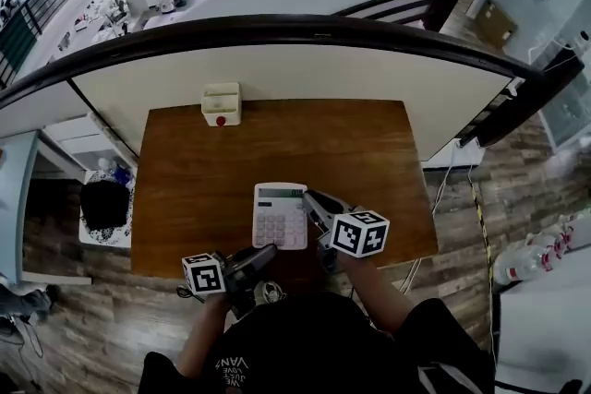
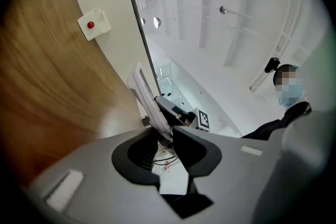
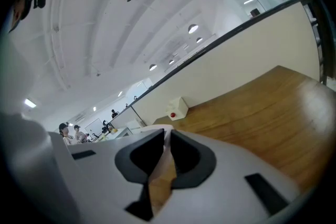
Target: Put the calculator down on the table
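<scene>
1. Grey jaws first, nearest the person. The left gripper point(image 1: 268, 251) is clamped on the near left corner of the calculator point(image 1: 280, 215). The right gripper point(image 1: 314, 204) is clamped on its right edge.
2. The calculator is white and flat, keys up, with a greenish display strip along its far end and rows of pale keys below. It is over the near half of the table point(image 1: 369, 152), close to the near edge. From above I cannot tell whether it rests on the wood.
3. The left gripper view shows what the head view does not. The calculator appears edge-on as a thin white slab pinched between the narrow jaws, with the right gripper's marker cube point(image 2: 203, 119) just beyond it.
4. The right gripper view shows its jaws nearly together, with only a thin pale sliver between them.
5. Bare brown wood lies open to the left, to the right and beyond the calculator, all the way to the far edge.
6. A small white box with a red button point(image 1: 222, 103) sits at that far edge, left of centre and well apart from the calculator.
7. A cream wall point(image 1: 277, 74) topped by a dark handrail point(image 1: 277, 28) closes off the table's far side.
8. A black bin point(image 1: 104, 203) stands on the floor off the table's left edge.
</scene>
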